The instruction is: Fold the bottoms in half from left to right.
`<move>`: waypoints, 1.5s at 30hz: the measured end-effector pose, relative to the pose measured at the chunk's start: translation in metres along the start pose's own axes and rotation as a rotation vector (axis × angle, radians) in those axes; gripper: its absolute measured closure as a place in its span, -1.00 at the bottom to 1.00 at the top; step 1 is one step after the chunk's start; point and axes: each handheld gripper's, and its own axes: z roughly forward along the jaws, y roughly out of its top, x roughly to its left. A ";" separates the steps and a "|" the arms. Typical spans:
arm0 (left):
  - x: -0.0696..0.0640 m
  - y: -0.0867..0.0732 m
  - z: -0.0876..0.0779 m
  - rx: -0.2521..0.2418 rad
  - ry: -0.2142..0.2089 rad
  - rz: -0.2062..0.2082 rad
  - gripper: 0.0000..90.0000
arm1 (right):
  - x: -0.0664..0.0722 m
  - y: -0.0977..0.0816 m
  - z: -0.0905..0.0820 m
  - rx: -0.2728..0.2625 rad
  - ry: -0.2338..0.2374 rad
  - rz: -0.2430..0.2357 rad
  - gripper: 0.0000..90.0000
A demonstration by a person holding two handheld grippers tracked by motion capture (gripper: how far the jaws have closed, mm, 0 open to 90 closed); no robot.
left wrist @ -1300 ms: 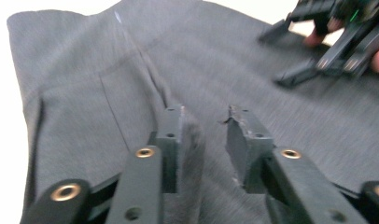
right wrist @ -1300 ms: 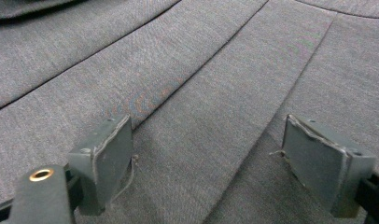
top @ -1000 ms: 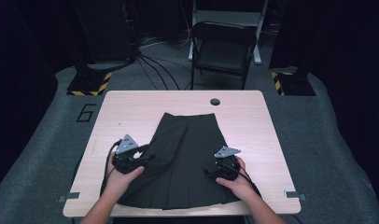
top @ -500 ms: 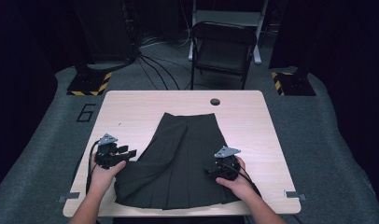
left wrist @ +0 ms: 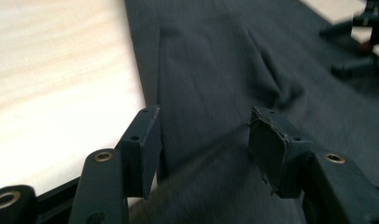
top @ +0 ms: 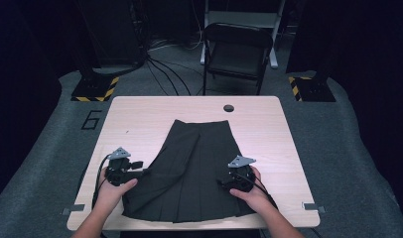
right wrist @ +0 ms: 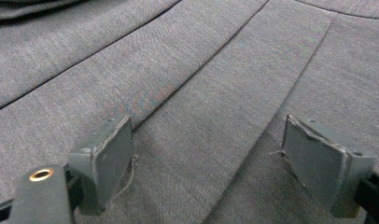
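Left gripper (top: 140,170) back at skirt (top: 199,168) edge, fabric between just-opening jaws.

skirt (top: 199,173): dark matt woven cloth, pleated | table (top: 140,119): pale smooth wood | claw pads (right wrist: 108,154): matt rubber

A pale wooden table (top: 140,119) stands on grey carpet (top: 348,148), with a small dark round hole (top: 229,108) near its far edge. Just beyond the table's far side sits a dark folding chair (top: 237,54), cables (top: 165,67) trail over the floor to the chair's left, and a painted number six (top: 92,119) marks the carpet by the table's far-left corner. Black stand bases edged with yellow-and-black hazard tape (top: 95,90) flank the table at the back, and the room beyond them is dark.
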 end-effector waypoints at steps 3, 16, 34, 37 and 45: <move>-0.008 -0.005 -0.003 0.036 -0.015 0.029 0.12 | 0.000 0.000 0.000 0.000 -0.001 0.000 -0.64; -0.063 -0.004 -0.015 0.025 -0.122 0.120 0.96 | 0.000 0.000 0.000 0.000 0.000 0.000 -0.64; -0.086 0.006 -0.002 0.033 -0.129 0.139 0.34 | 0.000 0.000 0.000 0.000 -0.001 0.000 -0.64; -0.076 0.006 0.002 0.029 -0.096 0.129 0.29 | 0.000 0.000 0.000 0.002 -0.003 -0.001 -0.64; -0.049 0.014 0.005 0.022 -0.028 0.113 0.15 | 0.000 0.000 0.000 0.002 -0.006 -0.005 -0.64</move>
